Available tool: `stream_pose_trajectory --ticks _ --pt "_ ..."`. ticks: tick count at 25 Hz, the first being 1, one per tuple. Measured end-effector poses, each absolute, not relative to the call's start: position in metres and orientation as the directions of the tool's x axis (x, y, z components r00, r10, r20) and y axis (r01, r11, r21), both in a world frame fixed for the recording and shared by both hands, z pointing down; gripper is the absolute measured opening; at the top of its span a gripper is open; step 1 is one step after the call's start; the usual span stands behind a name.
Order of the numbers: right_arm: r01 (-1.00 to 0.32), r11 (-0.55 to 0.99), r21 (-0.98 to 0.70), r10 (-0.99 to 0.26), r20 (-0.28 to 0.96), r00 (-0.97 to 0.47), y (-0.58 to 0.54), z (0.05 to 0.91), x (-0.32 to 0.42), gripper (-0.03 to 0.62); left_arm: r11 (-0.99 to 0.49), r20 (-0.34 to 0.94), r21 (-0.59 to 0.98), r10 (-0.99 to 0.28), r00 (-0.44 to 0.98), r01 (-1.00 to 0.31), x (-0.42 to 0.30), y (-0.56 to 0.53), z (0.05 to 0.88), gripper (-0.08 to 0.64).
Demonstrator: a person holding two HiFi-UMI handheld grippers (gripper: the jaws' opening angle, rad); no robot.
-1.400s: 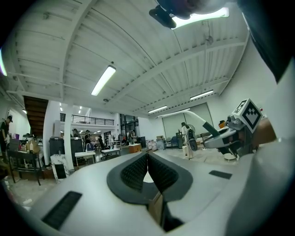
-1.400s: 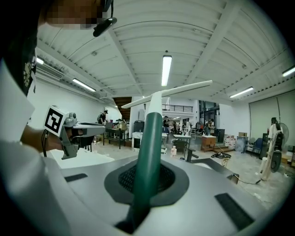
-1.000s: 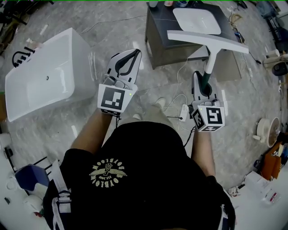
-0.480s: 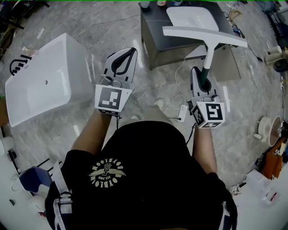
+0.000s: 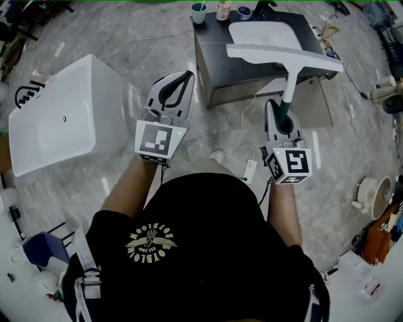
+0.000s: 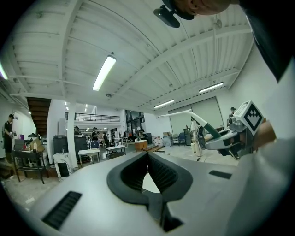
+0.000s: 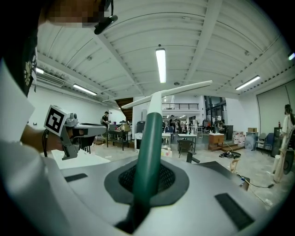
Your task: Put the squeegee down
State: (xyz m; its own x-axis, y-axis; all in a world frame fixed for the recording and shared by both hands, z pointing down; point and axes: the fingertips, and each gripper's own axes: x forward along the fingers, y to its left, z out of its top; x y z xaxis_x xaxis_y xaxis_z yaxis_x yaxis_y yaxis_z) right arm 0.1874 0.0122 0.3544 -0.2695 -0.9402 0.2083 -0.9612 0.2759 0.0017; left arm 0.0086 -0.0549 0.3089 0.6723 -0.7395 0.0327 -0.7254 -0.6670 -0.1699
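Head view: the squeegee (image 5: 283,58) is being clenched by its handle in the right gripper (image 5: 281,118), shaft pointing ahead toward the sink cabinet (image 5: 220,66); the left gripper (image 5: 185,78) is being held shut, empty.

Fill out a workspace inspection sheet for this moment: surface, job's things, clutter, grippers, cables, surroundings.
Surface: grey marbled floor; ahead stands a dark cabinet with a white basin in its top.
Job's things: squeegee, held up off any surface with its blade toward the cabinet, not yet put down.
Clutter: a cup and a bottle at the cabinet's far edge.
Grippers: right gripper shut on the squeegee's green handle; left gripper shut, empty.
Cables: white cable loose on the floor, with a plug block close to the person.
Surroundings: white bathtub on the left; assorted gear along the right edge.
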Motion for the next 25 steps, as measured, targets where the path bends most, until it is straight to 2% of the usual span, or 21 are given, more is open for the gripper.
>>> stream_pose_trajectory --ticks 4,10,13,18,25 --pt "-0.954 0.299 -0.004 -0.936 0.194 -0.294 -0.004 0.354 0.21 0.029 -0.655 0.065 -0.17 -0.753 0.655 -0.736 0.03 -0.065 0.315 0.025" --pt "-0.936 0.352 -0.016 -0.92 0.181 -0.349 -0.03 0.36 0.229 0.029 -0.613 0.03 -0.192 -0.784 0.62 -0.767 0.046 -0.078 0.31 0.025" --pt "-0.924 0.379 -0.043 -0.905 0.189 -0.38 -0.039 0.368 0.225 0.029 -0.587 0.028 -0.192 -0.804 0.593 -0.786 0.038 -0.078 0.312 0.025" --pt "-0.903 0.424 -0.069 -0.883 0.191 -0.429 -0.057 0.37 0.212 0.029 -0.554 0.097 -0.154 -0.833 0.545 -0.818 0.021 -0.084 0.322 0.025" --pt "-0.893 0.444 -0.071 -0.872 0.193 -0.449 -0.086 0.372 0.186 0.029 -0.552 0.088 -0.175 -0.834 0.545 -0.815 0.003 -0.109 0.326 0.025"
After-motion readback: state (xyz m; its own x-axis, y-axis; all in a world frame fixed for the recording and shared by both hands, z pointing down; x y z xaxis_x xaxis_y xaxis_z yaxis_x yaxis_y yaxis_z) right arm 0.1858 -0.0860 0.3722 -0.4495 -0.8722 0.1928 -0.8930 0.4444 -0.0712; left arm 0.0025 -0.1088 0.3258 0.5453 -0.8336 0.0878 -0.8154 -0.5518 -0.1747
